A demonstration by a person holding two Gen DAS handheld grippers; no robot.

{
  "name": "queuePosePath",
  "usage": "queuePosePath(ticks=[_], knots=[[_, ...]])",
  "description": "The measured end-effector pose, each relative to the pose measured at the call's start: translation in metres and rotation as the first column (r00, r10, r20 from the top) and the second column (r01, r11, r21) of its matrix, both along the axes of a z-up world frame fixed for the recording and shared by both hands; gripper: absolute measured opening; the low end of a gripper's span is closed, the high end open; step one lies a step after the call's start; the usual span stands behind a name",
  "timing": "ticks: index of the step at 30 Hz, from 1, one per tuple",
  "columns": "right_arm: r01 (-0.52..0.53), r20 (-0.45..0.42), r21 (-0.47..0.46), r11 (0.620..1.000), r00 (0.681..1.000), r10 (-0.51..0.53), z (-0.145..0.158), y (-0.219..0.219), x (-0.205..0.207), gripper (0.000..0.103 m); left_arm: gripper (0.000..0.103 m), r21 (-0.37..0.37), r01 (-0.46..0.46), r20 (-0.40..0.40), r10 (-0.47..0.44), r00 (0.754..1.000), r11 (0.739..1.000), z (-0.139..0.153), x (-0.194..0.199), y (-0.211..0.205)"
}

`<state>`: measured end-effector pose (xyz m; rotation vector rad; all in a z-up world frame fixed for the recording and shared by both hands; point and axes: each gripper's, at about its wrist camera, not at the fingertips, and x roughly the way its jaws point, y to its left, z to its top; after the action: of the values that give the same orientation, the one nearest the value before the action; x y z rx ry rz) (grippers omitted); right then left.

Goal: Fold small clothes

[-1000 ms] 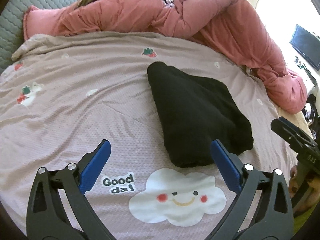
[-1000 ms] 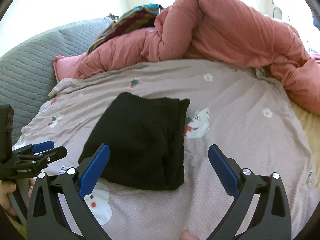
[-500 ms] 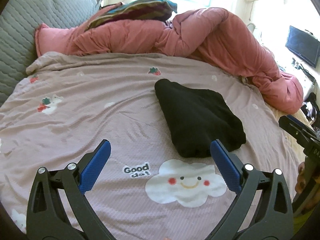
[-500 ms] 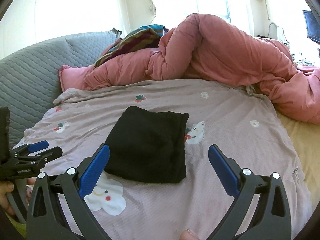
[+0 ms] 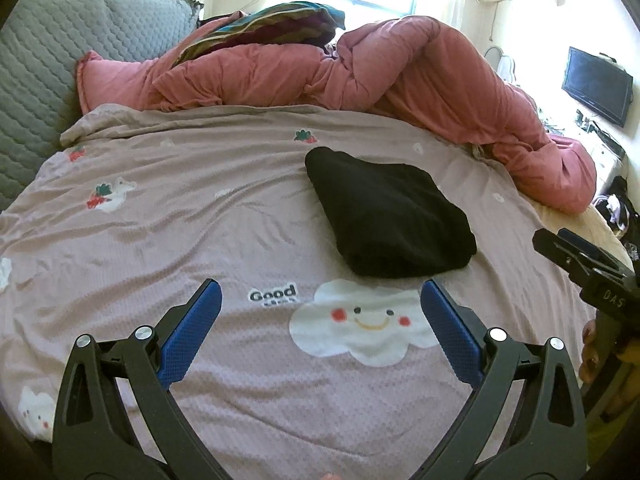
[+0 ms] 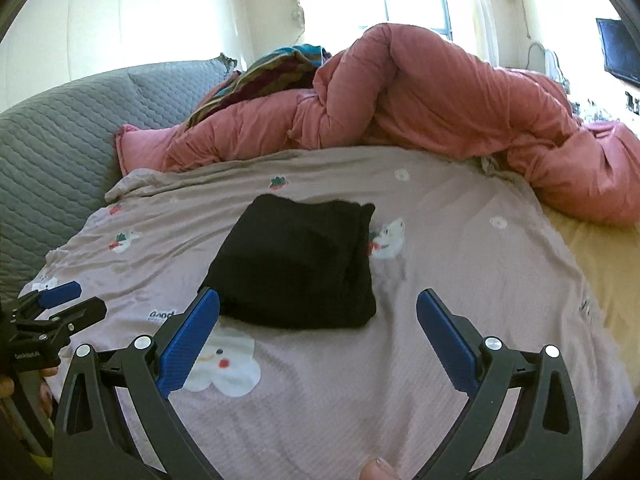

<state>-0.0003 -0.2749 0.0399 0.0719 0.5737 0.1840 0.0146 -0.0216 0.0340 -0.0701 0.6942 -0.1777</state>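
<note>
While both sets of jaws stand wide apart and hold nothing, the black garment (image 5: 390, 224) lies folded into a compact slab at the centre of the frame, on the mauve bedspread (image 5: 160, 216). The left gripper (image 5: 320, 300) hovers below its near edge, just above a cloud print (image 5: 362, 326) (smiling, with red cheeks). The right gripper (image 6: 318, 308) sits low in its own view. Bare bedspread fills the left of the frame; a pink duvet (image 5: 420, 76) crowds the upper right.
</note>
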Motion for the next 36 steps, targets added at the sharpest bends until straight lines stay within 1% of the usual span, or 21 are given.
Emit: queuePosePath(ticks=[6, 9, 14, 18, 20, 28, 36], knots=[[0.003, 0.001, -0.01, 1.0, 1.0, -0.003, -0.008, 0.005, -0.013, 0.098, 0.093, 0.007, -0.006, -0.009, 0.006, 1.0, 1.0, -0.011, -0.009, 0.0], [0.018, -0.01, -0.022, 1.0, 1.0, -0.018, -0.015, 0.006, -0.017, 0.098, 0.093, -0.006, -0.006, -0.033, 0.006, 0.999, 1.0, -0.021, -0.012, 0.001], [0.025, -0.069, -0.039, 0.999, 0.997, -0.028, -0.038, 0.009, -0.021, 0.098, 0.093, 0.003, -0.009, -0.072, 0.009, 0.997, 1.0, -0.036, -0.01, 0.001], [0.025, -0.142, -0.057, 0.998, 0.989, -0.033, -0.06, 0.013, -0.014, 0.098, 0.093, 0.024, -0.005, -0.102, 0.008, 0.995, 1.0, -0.047, -0.007, -0.002], [0.022, -0.155, -0.055, 0.998, 0.987, -0.03, -0.066, 0.015, -0.012, 0.098, 0.093, 0.031, -0.008, -0.115, 0.011, 0.993, 1.0, -0.05, -0.006, -0.002], [0.019, -0.139, -0.073, 0.997, 0.99, -0.029, -0.065, 0.019, -0.01, 0.098, 0.093, 0.038, -0.024, -0.126, 0.028, 0.992, 0.999, -0.052, -0.005, 0.001], [0.018, -0.141, -0.063, 0.998, 0.99, -0.027, -0.064, 0.017, -0.009, 0.098, 0.093, 0.042, -0.03, -0.123, 0.035, 0.992, 0.999, -0.05, -0.006, 0.002]])
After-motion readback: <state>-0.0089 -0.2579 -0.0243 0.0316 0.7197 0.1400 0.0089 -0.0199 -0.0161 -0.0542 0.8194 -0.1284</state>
